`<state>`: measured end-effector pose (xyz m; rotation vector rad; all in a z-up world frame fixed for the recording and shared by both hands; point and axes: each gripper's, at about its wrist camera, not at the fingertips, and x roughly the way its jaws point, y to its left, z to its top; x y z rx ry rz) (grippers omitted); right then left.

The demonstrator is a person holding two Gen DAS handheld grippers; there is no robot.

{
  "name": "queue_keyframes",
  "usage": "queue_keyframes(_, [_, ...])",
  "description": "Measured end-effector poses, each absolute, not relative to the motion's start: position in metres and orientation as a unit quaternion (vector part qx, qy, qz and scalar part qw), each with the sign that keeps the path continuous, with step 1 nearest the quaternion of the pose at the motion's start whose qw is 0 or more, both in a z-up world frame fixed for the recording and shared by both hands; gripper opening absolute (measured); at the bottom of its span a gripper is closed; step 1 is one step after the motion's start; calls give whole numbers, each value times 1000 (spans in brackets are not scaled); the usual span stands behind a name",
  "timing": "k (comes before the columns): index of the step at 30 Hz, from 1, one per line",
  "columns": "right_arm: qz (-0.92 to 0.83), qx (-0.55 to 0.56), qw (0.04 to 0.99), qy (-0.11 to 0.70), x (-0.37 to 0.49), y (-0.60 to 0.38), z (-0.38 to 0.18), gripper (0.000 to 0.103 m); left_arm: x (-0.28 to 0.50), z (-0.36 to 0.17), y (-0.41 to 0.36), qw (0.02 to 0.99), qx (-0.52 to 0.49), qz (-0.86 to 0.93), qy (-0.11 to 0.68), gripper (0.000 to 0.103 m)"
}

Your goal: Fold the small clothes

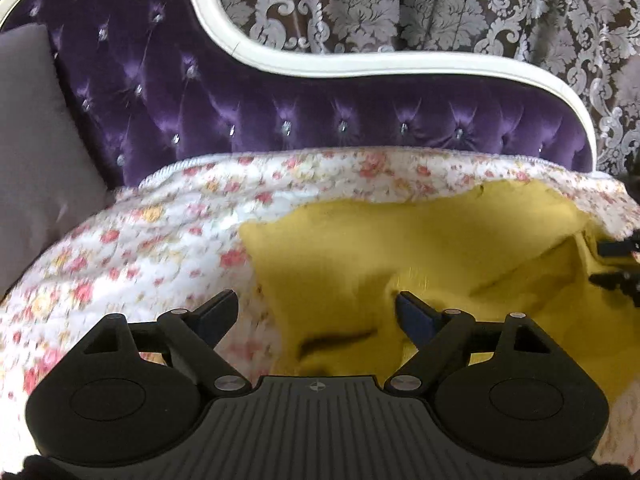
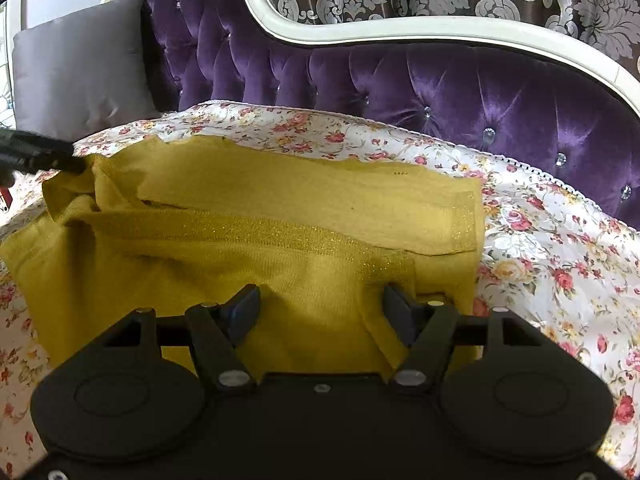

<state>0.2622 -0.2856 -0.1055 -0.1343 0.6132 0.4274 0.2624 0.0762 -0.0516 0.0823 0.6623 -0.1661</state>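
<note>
Yellow sweater (image 2: 248, 248) part-folded, left edge cut off — both grippers' fingers spread, nothing gripped.

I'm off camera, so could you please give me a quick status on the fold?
Left gripper open, over the sweater edge. Right gripper open, nothing clamped. Sweater partly folded on the quilt. Nothing in the way.

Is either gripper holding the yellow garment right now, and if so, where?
Neither. The left gripper and right gripper both stand open over the yellow garment, pads not pinching it.
</note>
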Motion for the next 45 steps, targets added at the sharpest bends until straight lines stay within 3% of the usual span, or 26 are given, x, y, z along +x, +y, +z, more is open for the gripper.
queue_keyframes(8, [211, -64, 928, 300, 263, -287, -104, 70, 231, -67, 89, 932, 40, -105, 343, 86])
queue_keyframes(24, [218, -57, 927, 301, 262, -289, -103, 70, 220, -76, 84, 917, 137, -145, 346, 86])
queue_keyframes(31, [215, -49, 928, 300, 262, -288, -103, 70, 253, -75, 70, 929, 149, -99, 325, 86])
queue_keyframes(36, [215, -39, 929, 299, 262, -290, -102, 70, 268, -66, 79, 943, 71, -80, 316, 86])
queue_keyframes(41, [217, -37, 929, 298, 262, -291, -102, 70, 255, -72, 80, 939, 77, -94, 322, 86])
queue_keyframes(45, [208, -30, 933, 293, 260, -295, -100, 57, 257, -75, 73, 936, 80, -115, 323, 82])
